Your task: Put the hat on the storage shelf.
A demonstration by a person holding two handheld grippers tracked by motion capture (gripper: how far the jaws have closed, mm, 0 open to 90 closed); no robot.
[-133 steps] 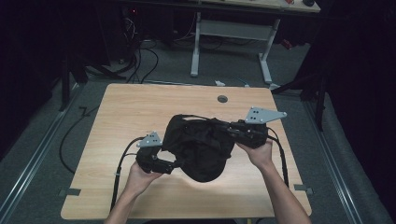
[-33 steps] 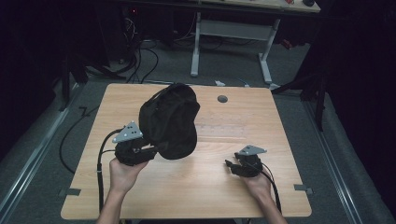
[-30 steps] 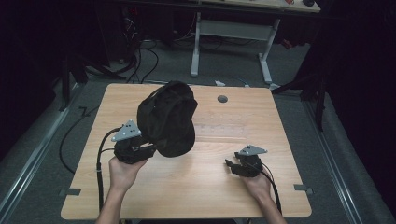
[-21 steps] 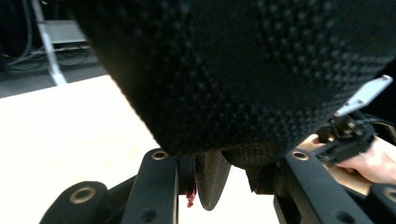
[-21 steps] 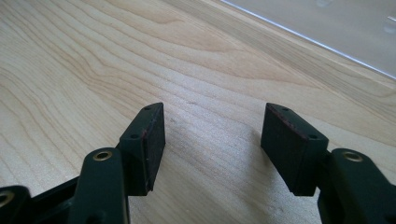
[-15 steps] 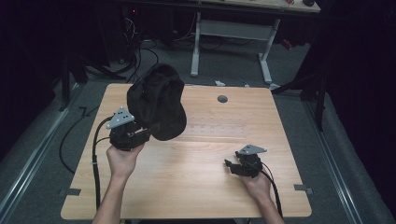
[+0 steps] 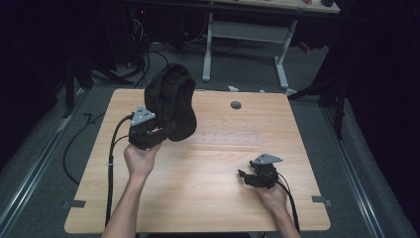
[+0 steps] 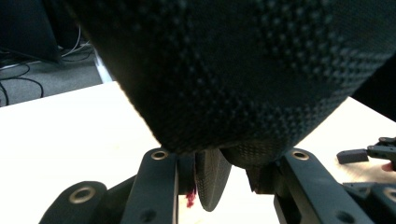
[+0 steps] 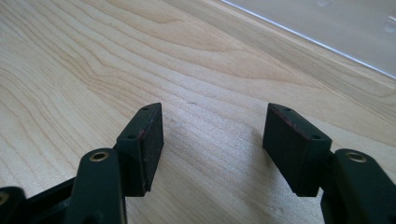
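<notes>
Black fabric bag lifted in left gripper, right gripper idle

Fabric of a black mesh-textured bag (image 7: 171, 106) was pinched between the jaws of the left gripper (image 7: 161, 131), which were nearly closed on a fold of it. The bag stood up and away from that gripper, clear of the wooden table (image 7: 208, 198), over the table's far left part. In the left gripper view the bag's (image 8: 233, 70) dotted weave hung just above the jaws, with a thin edge of it caught between them.

The right gripper (image 7: 245, 176) rested low at the table's near right, well apart from the bag. Its jaws had just been opening and stood wide, with nothing between the pads (image 9: 152, 140) but bare wood (image 9: 210, 130).
</notes>
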